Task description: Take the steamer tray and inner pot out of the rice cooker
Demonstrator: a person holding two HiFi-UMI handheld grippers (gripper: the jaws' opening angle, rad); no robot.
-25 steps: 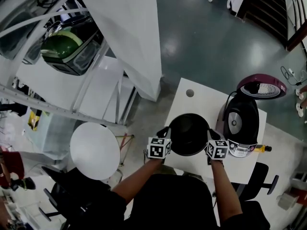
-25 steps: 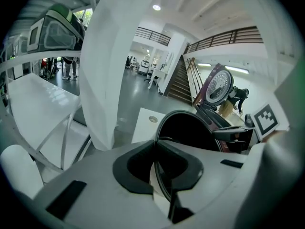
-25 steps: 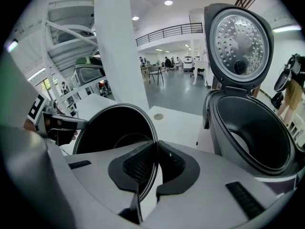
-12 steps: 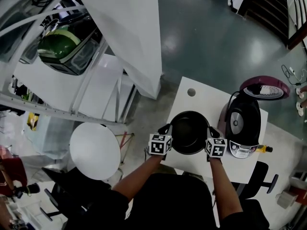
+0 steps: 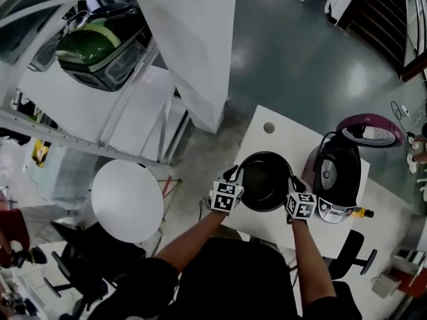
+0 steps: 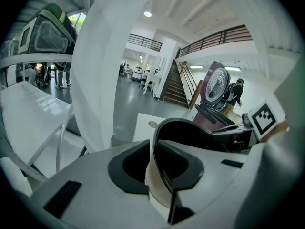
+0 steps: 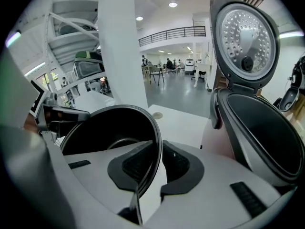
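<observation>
The black inner pot [image 5: 265, 179] stands on the white table [image 5: 277, 222], left of the open rice cooker [image 5: 337, 172] with its purple lid [image 5: 370, 132] raised. My left gripper [image 5: 235, 177] is shut on the pot's left rim; in the left gripper view the rim [image 6: 164, 128] runs between the pads of that gripper [image 6: 155, 161]. My right gripper [image 5: 293, 183] is at the right rim and its jaws are opening. The rim [image 7: 155, 142] leans on one pad of that gripper [image 7: 159, 161], and a gap shows to the other. The cooker's cavity [image 7: 259, 137] is dark under the lid [image 7: 245, 42].
A cable hole [image 5: 269, 127] sits near the table's far edge. A round white tabletop [image 5: 127, 201] is at the left, a black office chair [image 5: 353, 255] at the right, a wide white pillar [image 5: 193, 45] beyond, and a green-topped machine [image 5: 87, 52] at the upper left.
The pot and both grippers have sunk a little toward the table beside the cooker. The head view has shifted slightly.
</observation>
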